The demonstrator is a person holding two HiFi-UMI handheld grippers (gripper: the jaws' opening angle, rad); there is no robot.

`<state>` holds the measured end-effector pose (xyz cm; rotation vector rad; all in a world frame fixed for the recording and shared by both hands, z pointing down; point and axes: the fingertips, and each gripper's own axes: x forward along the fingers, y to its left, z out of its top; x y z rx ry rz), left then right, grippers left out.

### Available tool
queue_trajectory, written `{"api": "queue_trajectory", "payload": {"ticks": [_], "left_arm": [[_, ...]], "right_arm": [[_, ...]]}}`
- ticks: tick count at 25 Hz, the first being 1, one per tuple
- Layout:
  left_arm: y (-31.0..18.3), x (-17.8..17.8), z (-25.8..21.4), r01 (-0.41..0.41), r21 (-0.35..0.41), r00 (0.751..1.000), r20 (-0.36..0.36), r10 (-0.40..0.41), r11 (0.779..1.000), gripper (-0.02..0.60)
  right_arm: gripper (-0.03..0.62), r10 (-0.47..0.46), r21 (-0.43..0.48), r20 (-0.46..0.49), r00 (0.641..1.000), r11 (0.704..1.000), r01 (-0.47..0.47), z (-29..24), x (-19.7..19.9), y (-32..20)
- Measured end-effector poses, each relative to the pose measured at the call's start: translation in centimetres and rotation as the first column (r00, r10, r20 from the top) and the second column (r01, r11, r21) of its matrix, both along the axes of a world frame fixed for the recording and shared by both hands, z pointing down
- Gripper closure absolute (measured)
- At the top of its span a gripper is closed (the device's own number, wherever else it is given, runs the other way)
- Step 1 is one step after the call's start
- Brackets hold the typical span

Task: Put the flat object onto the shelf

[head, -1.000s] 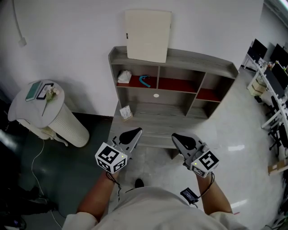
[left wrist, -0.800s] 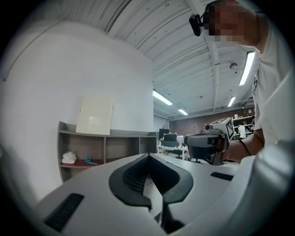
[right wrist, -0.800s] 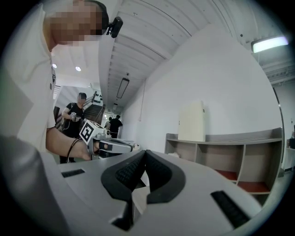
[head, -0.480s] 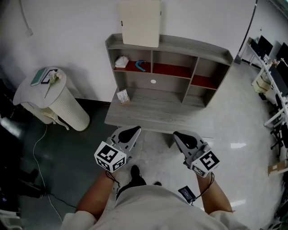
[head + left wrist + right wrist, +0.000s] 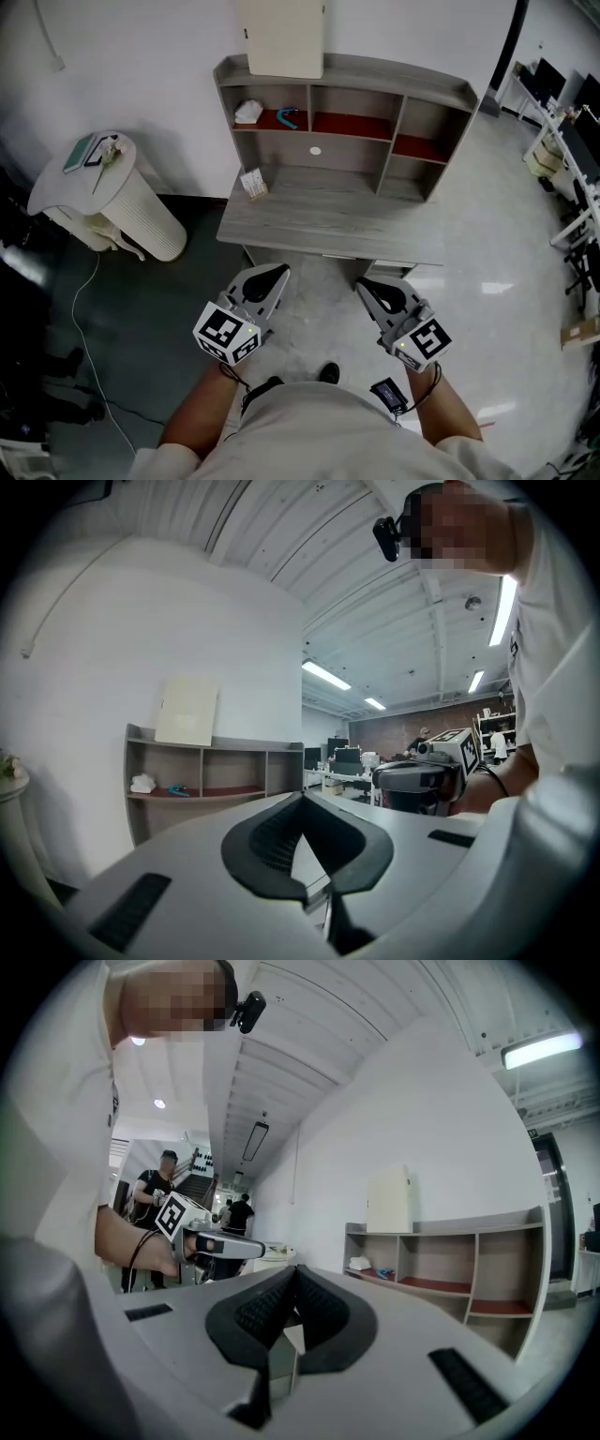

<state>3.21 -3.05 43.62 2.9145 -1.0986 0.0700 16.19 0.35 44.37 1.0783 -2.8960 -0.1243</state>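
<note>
Flat object: cream board point(image 5: 279, 37), upright on the top ledge of the grey shelf unit point(image 5: 403, 82), leaning against the white wall. It is well apart from both grippers, beyond the desk surface point(image 5: 328, 225).

Left gripper point(image 5: 266, 278): jaws pressed together, nothing between them.

Right gripper point(image 5: 374, 291): jaws likewise together, nothing held.

Both are held side by side over the floor, just short of the desk's near edge, tips toward the shelf, marker cubes facing up. The ledge right of the board lies bare. Round white side table point(image 5: 52, 192): left of the desk, apart.
</note>
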Motion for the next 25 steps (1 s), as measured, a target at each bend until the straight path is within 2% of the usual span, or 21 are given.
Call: {"api": "queue_trajectory", "payload": {"ticks": [5,16,25], "left_arm": [[1.9,-2.0,0.3,-0.02,0.002,1.0,-0.012,0.02,1.0,0.569],[6.3,-9.8,0.0,-0.052,0.016,0.999,-0.009,0.052,0.999,0.569],[9.3,-14.0,0.5,-0.103,0.013,0.995,-0.003,0.103,0.995,0.569]], "right_arm": [[0.576,0.02,-0.004,0.004,1.0,1.0,-0.02,0.3,-2.5,1.9],[0.576,0.049,0.001,0.003,0.999,0.999,-0.049,0.0,-10.9,5.8],[0.576,0.066,0.001,-0.001,0.998,0.998,-0.066,0.2,-16.4,8.8]]}}
